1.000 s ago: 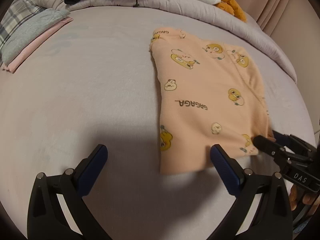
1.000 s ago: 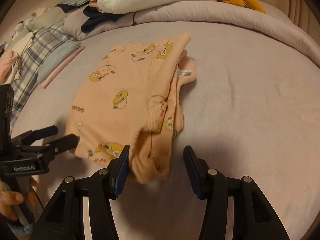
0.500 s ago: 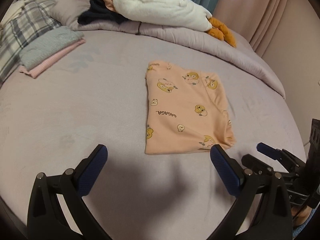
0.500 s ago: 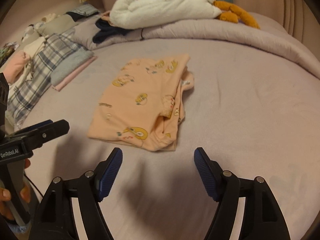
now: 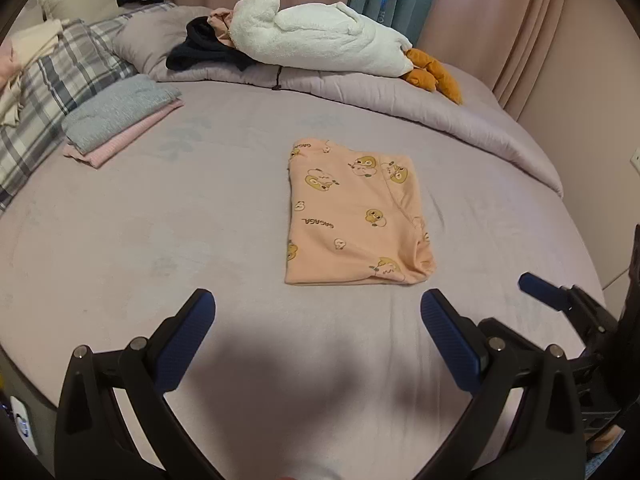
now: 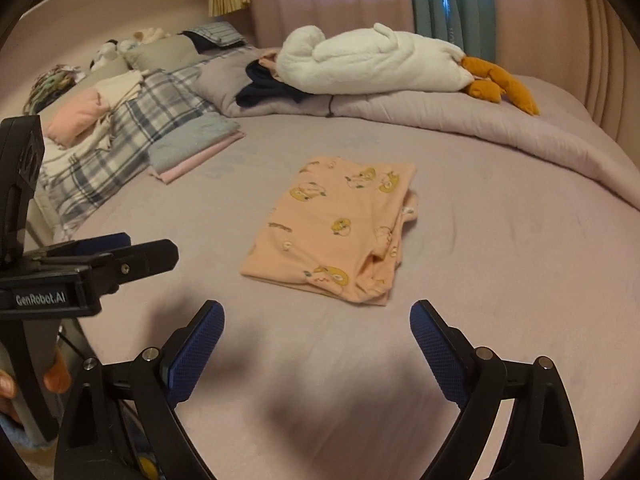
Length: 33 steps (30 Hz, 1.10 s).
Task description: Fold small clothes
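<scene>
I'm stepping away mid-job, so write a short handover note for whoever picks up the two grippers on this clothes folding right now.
Left gripper: open, empty, above the bed.
Right gripper: jaws have just been opening, now wide, nothing between them.
Peach duck-print garment: folded into a rectangle mid-bed, free of both grippers; its right edge looks bunched.
Folded grey and pink stack: far left, by the plaid bedding.
Left: tidy that edge, probably move it to the stack, then look for the next piece.
</scene>
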Motion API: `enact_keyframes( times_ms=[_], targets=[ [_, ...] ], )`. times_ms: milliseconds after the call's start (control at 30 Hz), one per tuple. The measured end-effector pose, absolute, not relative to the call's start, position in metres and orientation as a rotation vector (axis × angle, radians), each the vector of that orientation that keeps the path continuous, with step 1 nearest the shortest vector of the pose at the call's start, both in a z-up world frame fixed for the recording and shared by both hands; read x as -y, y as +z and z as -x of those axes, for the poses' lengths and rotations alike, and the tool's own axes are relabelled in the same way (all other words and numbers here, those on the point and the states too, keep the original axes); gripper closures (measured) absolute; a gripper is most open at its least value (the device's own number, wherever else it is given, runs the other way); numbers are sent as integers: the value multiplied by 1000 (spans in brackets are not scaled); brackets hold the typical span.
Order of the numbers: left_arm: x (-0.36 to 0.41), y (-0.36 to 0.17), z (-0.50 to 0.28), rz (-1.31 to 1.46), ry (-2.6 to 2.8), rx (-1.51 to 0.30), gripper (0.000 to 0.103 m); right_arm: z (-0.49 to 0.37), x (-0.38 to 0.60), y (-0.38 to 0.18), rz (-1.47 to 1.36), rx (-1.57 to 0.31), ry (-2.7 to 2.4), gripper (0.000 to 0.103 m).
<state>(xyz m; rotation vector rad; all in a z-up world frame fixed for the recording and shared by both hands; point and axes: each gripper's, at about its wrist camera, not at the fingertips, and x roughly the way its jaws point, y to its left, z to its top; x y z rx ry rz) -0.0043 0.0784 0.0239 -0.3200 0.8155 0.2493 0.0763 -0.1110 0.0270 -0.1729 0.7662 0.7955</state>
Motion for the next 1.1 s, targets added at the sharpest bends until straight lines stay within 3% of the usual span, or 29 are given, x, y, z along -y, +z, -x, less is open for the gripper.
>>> enact_keyframes(
  times_ms=[1100],
  targets=[
    [-72, 36, 4, 230, 298, -832, 0, -69, 110, 54, 155, -766, 760, 9]
  ],
)
